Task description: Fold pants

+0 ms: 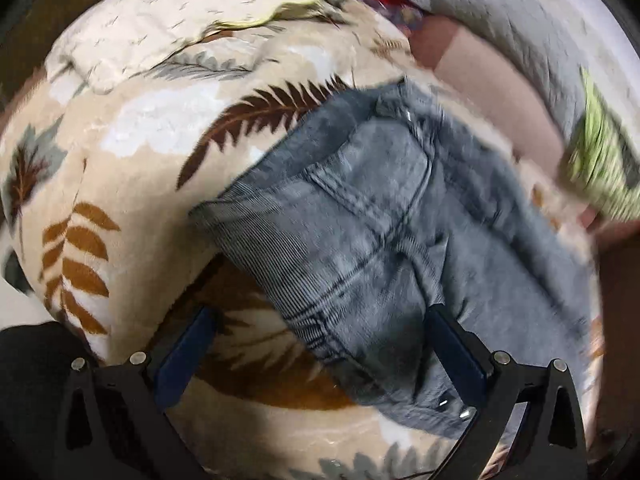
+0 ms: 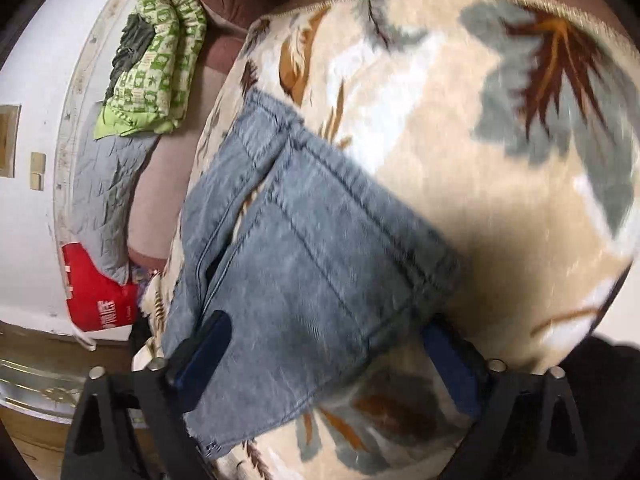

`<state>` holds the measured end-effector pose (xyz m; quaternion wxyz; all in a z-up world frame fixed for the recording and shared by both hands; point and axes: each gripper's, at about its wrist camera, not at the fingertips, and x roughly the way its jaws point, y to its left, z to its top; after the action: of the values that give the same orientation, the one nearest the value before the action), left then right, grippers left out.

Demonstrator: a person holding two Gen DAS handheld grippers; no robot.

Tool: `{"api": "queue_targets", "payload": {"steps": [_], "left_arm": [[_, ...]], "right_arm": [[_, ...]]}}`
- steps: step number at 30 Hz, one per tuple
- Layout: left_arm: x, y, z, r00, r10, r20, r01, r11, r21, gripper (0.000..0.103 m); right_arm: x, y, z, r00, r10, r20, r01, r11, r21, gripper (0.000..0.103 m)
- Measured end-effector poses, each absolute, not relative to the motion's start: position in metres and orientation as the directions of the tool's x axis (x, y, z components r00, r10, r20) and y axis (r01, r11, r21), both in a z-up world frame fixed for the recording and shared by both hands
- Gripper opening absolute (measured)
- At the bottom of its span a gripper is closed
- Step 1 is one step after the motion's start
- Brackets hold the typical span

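Pants (image 1: 360, 216) — grey-blue denim, folded into a compact bundle — are found between the spread fingers of both grippers, on a leaf-patterned blanket (image 1: 132, 152). The left gripper (image 1: 320, 344) is held wide, nothing pinched, one finger over the bare blanket and the other over the denim; it is angled down over the bundle's near edge. The right gripper (image 2: 332, 356) is likewise wide and unloaded, straddling the opposite edge of the bundle. Such a spread over each edge is judged to suit pressing or squaring the fold. Farther off, a green printed cloth (image 2: 156, 60) and a red bag (image 2: 96, 296) are seen.
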<state>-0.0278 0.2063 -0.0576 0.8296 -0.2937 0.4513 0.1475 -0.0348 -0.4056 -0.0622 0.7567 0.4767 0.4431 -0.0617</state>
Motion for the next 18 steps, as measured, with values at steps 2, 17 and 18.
{"api": "queue_targets", "payload": {"steps": [2,17,18], "left_arm": [[-0.034,0.221,-0.055,0.577,-0.032,-0.816,-0.541,0.734,-0.411,0.087],[-0.013,0.248,-0.058,0.507,-0.031,-0.861,-0.608,0.695,-0.383,0.004],[-0.013,0.248,-0.056,0.512,-0.028,-0.859,-0.605,0.698,-0.383,0.003]], "right_arm": [[-0.033,-0.408,-0.06,0.586,0.285,-0.758,0.54,0.56,0.628,0.065],[-0.018,-0.414,-0.058,0.573,0.264,-0.775,0.497,0.64,0.586,0.032],[-0.016,-0.415,-0.057,0.574,0.266,-0.775,0.491,0.645,0.585,0.027]]}}
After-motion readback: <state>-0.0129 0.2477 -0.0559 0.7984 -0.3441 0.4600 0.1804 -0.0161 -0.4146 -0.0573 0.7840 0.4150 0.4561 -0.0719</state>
